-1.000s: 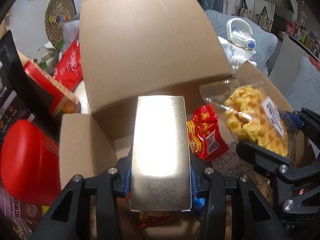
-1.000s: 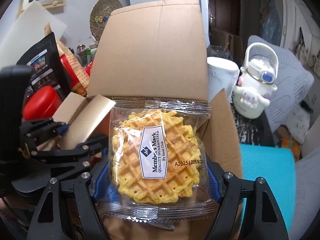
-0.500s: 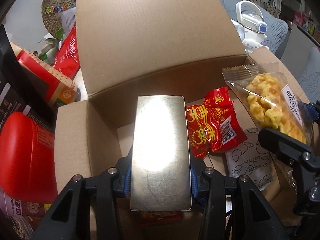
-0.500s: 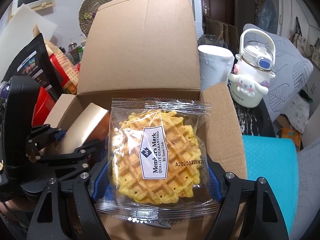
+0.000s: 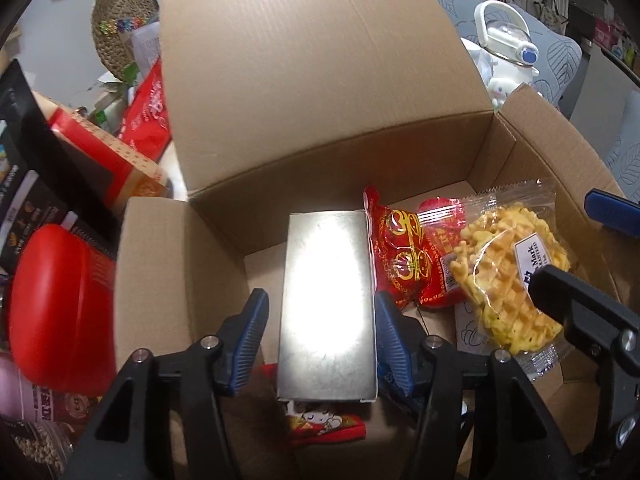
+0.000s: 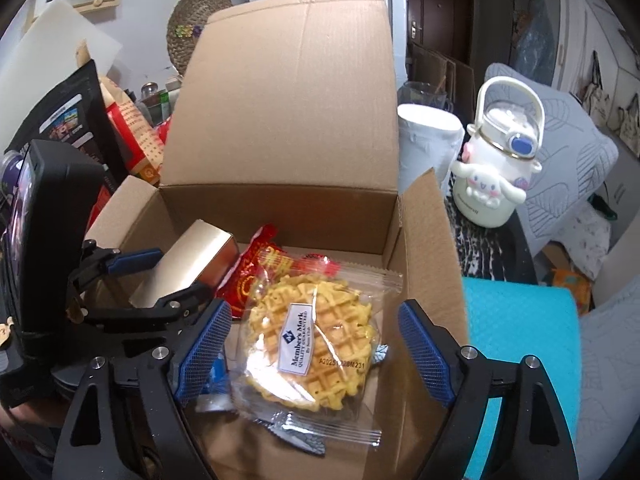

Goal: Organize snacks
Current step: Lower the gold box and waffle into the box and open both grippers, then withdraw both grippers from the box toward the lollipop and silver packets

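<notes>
Hovering over the open cardboard box (image 5: 320,92), both grippers sit above its interior, each with a snack directly ahead of its fingers.

Left gripper (image 5: 318,340): jaws spread; a gap shows at the left pad, while the right pad looks to be touching or nearly touching the gold carton (image 5: 328,300). The carton lies between the fingers, long axis running forward along them toward the box's back wall, over the left part of the floor. It appears released or barely held (cannot tell if it rests fully on the snacks beneath). Just right of it lie the red snack packets (image 5: 404,264), on the box floor.

Right gripper (image 6: 316,344): jaws wide apart, neither pad touching the wrapped waffle (image 6: 312,340). The waffle lies flat in the right part of the box, centred between the fingers, partly overlapping the red packets. Judged placed.

Outside the box: red container (image 5: 52,304) to the left, white character bottle (image 6: 496,168) to the right.

Judgement: both items sit in the box; the coming move probably calls for lifting straight back, the left gripper minding the carton at its right pad.
</notes>
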